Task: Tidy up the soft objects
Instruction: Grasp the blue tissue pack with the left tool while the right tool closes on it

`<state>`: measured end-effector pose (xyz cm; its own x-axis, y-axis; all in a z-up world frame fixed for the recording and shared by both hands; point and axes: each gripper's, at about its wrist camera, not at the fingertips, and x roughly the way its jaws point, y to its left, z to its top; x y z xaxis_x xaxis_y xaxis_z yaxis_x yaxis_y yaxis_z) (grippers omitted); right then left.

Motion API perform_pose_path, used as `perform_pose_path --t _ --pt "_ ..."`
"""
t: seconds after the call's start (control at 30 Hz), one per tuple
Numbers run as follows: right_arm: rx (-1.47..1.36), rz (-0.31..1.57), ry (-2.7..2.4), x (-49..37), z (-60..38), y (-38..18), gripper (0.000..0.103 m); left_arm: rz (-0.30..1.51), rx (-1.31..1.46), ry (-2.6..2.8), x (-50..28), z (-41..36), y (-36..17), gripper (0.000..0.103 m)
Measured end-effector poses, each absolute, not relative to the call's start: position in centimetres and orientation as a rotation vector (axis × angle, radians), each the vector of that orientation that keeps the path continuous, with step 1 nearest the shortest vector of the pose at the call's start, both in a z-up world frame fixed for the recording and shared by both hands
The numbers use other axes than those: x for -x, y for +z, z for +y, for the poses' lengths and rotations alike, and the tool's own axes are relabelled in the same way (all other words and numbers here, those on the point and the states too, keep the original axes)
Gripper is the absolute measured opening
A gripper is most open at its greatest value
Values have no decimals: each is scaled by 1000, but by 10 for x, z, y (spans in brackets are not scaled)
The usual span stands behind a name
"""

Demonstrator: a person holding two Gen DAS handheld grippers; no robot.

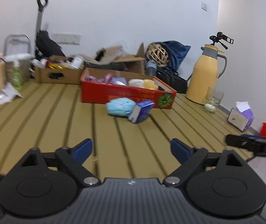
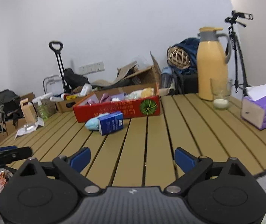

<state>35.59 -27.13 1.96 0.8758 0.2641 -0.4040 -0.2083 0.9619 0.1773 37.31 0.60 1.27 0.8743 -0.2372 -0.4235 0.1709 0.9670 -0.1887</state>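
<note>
A red cardboard box (image 1: 125, 94) (image 2: 118, 110) stands on the slatted table and holds several soft items in purple, white and yellow. In front of it lie a light blue soft toy (image 1: 120, 106) (image 2: 93, 124) and a blue carton (image 1: 141, 111) (image 2: 111, 125) that touch each other. My left gripper (image 1: 132, 149) is open and empty near the table's front edge, well short of them. My right gripper (image 2: 132, 157) is open and empty too, also near the front edge. The right gripper's body (image 1: 254, 144) shows at the right of the left wrist view.
A yellow thermos jug (image 2: 212, 65) (image 1: 205, 74), a glass (image 2: 220, 95) and a purple tissue pack (image 2: 261, 110) (image 1: 241, 116) stand at the right. Cardboard boxes (image 1: 58, 73), bottles, a trolley and bags crowd the far edge. A tripod (image 2: 237, 52) stands behind.
</note>
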Motion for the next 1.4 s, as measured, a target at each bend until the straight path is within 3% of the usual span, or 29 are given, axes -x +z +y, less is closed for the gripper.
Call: perform_pose_path --t 0.17,0.37,0.47,0.63,0.7,0.77,0.87,0.93,1.0,1.03,1.07,1.17,1.33,1.4 --pt "-128 462 305 -416 -255 24 83 505 223 -270 -449 -4 17 66" --pt "-183 501 366 -519 -237 28 71 544 300 -310 -536 -10 13 55" --pt "-216 523 379 -564 -229 25 68 549 335 -310 -558 -9 4 52" --pt "-254 559 406 -621 -217 6 62 572 436 -383 -570 1 -20 39" --pt "-341 578 462 -630 -219 -5 52 580 447 -401 -572 3 -26 34" --pt "-371 628 485 -634 -221 -15 34 596 436 -411 -573 5 -28 27" --pt "-376 640 509 -624 -223 -18 26 655 480 -408 -571 15 -34 27" --pt "-345 663 519 -609 -226 -17 26 636 496 -441 -556 22 -33 31" --pt "-309 683 515 -585 -230 -18 28 592 489 -489 -538 26 -30 48" --pt "-323 673 520 -572 -234 -18 29 586 498 -492 -532 28 -31 51" --pt "-343 660 522 -562 -239 -19 37 589 498 -494 -530 27 -31 53" --pt "-372 614 530 -548 -247 -17 49 617 484 -475 -535 19 -35 53" --pt "-331 602 491 -571 -238 -22 49 642 450 -446 -543 6 -41 49" --pt "-298 618 495 -581 -230 -26 48 634 435 -436 -543 4 -43 42"
